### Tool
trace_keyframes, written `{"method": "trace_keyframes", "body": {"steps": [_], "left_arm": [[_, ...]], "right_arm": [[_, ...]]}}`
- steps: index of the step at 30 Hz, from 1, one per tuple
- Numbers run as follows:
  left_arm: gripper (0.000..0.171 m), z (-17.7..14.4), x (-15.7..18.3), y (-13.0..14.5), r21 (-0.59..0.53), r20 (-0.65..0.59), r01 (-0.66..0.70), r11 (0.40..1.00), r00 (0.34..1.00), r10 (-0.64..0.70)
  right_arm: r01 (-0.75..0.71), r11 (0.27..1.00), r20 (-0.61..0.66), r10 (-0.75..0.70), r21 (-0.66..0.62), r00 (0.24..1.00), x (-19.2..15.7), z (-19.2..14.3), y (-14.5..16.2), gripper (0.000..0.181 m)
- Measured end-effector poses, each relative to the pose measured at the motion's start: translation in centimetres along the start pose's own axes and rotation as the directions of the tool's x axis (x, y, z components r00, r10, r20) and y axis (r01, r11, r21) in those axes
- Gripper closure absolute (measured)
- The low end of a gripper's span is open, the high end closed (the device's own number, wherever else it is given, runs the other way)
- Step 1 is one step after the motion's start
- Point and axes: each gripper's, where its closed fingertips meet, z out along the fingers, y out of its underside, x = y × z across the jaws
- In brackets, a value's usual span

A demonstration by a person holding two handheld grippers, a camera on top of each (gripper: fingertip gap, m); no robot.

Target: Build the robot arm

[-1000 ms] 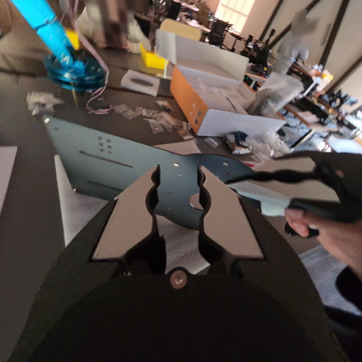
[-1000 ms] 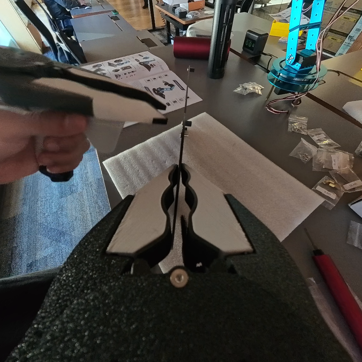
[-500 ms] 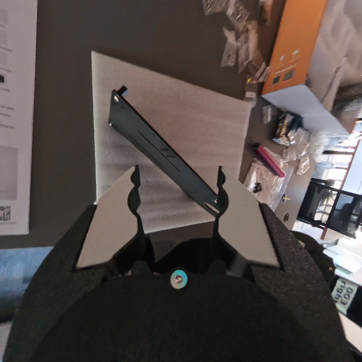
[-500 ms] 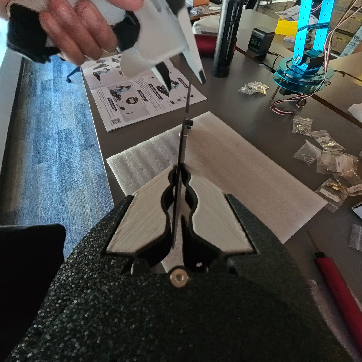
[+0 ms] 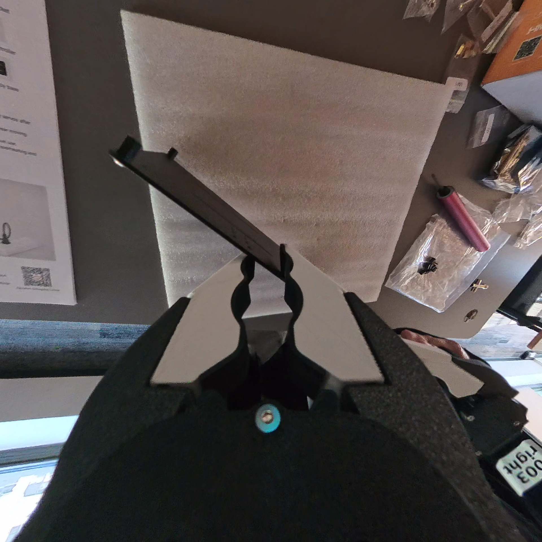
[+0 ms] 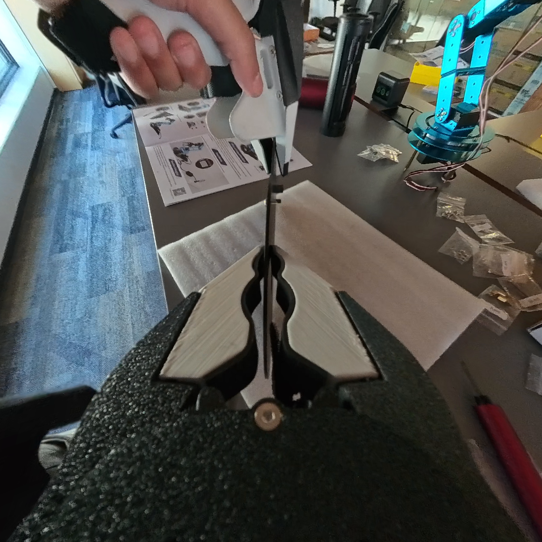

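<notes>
My right hand-held gripper stays clamped on the metal plate; my left hand-held gripper has narrowed around it above the foam sheet, not yet gripping.

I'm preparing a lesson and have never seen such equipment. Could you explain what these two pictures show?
A person holds a two-finger gripper in each hand, each with a camera looking along its fingers. The right view shows the right gripper shut on a thin dark metal plate, held edge-on above a white foam sheet. The left gripper comes from above, its fingers around the plate's far end. On the grey table lie a printed booklet, small plastic bags, a red-handled tool and a blue robot arm.
</notes>
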Motion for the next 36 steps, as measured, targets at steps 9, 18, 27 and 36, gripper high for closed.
{"method": "trace_keyframes", "body": {"steps": [9, 18, 27, 36], "left_arm": [[0.157, -1.9, 3.2, -2.2, -0.002, 0.013, -0.124, 0.992, 0.992, 0.124], [0.158, -0.4, 7.8, -3.8, -0.11, 0.005, -0.425, 0.898, 0.903, 0.429], [0.159, 0.5, 7.6, -3.3, -0.179, 0.045, -0.616, 0.767, 0.774, 0.632], [0.158, 1.8, 6.6, -2.7, -0.164, 0.048, -0.698, 0.697, 0.7, 0.712]], "right_arm": [[-0.014, 0.997, -0.092, 0.021, 0.079, 0.996, 1.3, -1.4, -2.6, 0.18], [-0.099, 0.987, -0.385, 0.141, 0.127, 0.912, 2.1, -2.3, -2.5, 0.18], [-0.145, 0.975, -0.542, 0.215, 0.17, 0.812, -0.5, -0.5, -1.9, 0.179], [-0.153, 0.98, -0.597, 0.199, 0.127, 0.778, -1.9, 0.9, -0.3, 0.178]]}}
